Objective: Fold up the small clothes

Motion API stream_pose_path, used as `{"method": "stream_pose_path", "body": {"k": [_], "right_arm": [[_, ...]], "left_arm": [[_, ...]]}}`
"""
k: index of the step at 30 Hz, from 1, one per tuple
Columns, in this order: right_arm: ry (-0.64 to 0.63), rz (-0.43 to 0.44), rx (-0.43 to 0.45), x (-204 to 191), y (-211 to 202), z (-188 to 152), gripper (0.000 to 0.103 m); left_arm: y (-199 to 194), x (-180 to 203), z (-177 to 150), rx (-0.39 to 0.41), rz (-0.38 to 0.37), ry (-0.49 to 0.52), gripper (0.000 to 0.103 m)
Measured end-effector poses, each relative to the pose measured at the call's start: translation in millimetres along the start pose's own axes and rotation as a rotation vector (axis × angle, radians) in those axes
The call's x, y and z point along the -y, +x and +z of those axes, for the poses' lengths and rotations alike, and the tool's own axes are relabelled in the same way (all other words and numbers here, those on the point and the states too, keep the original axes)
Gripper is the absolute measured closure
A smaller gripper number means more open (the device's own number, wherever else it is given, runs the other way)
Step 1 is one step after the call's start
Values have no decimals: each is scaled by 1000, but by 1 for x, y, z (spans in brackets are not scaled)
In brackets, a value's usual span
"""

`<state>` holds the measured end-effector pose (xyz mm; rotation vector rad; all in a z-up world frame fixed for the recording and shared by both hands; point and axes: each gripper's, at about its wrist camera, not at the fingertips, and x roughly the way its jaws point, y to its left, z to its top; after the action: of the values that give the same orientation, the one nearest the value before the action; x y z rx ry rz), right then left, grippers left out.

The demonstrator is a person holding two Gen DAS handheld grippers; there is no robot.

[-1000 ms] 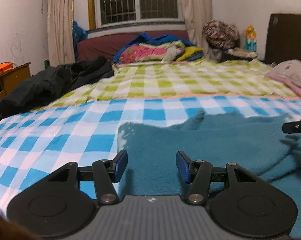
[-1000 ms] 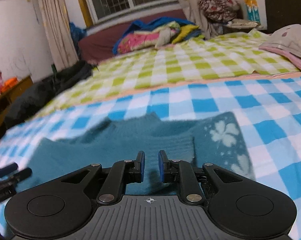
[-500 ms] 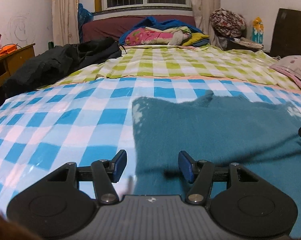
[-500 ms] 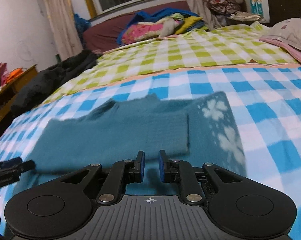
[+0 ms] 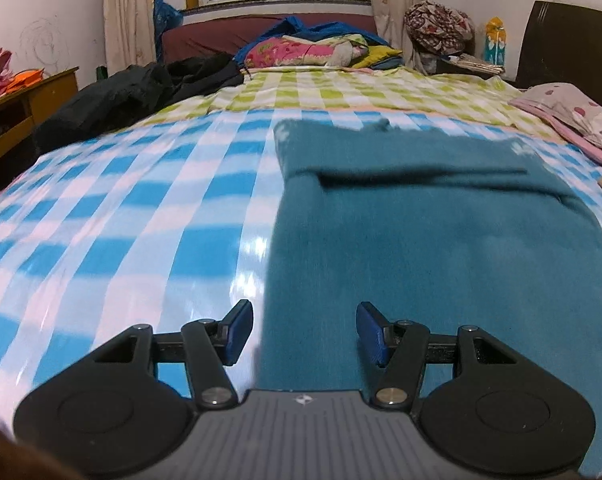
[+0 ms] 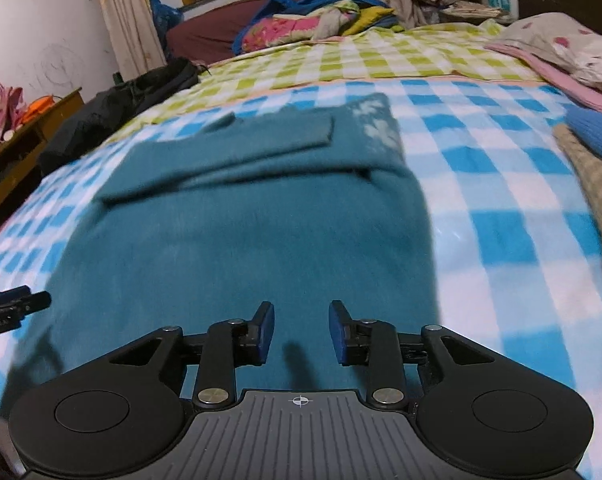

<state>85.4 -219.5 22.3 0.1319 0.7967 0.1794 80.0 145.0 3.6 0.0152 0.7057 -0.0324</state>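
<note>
Fingers first: the left gripper point(image 5: 304, 330) stands about half open with nothing between its blue pads, straddling the near left edge of the teal sweater point(image 5: 441, 240). The right gripper point(image 6: 300, 330) has just been opening; its gap is narrower, also holding nothing, poised over the sweater's near hem area.

By my reading, the step in hand is taking the near hem to fold the body up toward the collar. To do it well, each gripper should take a near corner at matching spots, pinch through every layer, lift together and lay the hem level beyond the folded sleeves, so no skew creeps in.

Now the sweater itself: soft, fuzzy knit, lying flat on the bed point(image 5: 121, 220) with its blue-checked sheet. Farther along it, the sleeves are folded across the chest in overlapping bands. Beyond those, pale flower motifs point(image 6: 375, 126) mark the far right shoulder, and the collar sits at the far edge.
</note>
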Motion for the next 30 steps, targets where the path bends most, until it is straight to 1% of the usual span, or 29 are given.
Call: {"method": "stream_pose_path", "body": {"k": [6,8,11,15,18,20,23,24,30], "right_arm": [[1,-57,0,9,-29,-35,67],[-6,-78,-4,10,-33,-45,65],[12,-77,-17,12,-37,-54,65],[23,-81,-2,13,-45,-59,65],[17,-115,14,13,-49,-63,63],[21,-131,-1,16,-48,-65,63],[42,-120,-48,22,-42,-71,60],[50,-117,-51,23,-42,-72,59],[81,-105,-61,29,-43,-75,58]], "left_arm": [[-19,3,-32,-24,24,-10,40],[-23,4,-39,-21,35,-7,40],[-26,5,-43,-15,39,-16,39],[-31,1,-46,-15,45,-31,38],[-36,0,-50,-10,69,-33,35],[-36,1,-53,-17,73,-33,35],[-34,4,-57,-31,74,-16,35],[-34,5,-56,-32,73,-12,35],[-35,7,-57,-54,25,-26,37]]}}
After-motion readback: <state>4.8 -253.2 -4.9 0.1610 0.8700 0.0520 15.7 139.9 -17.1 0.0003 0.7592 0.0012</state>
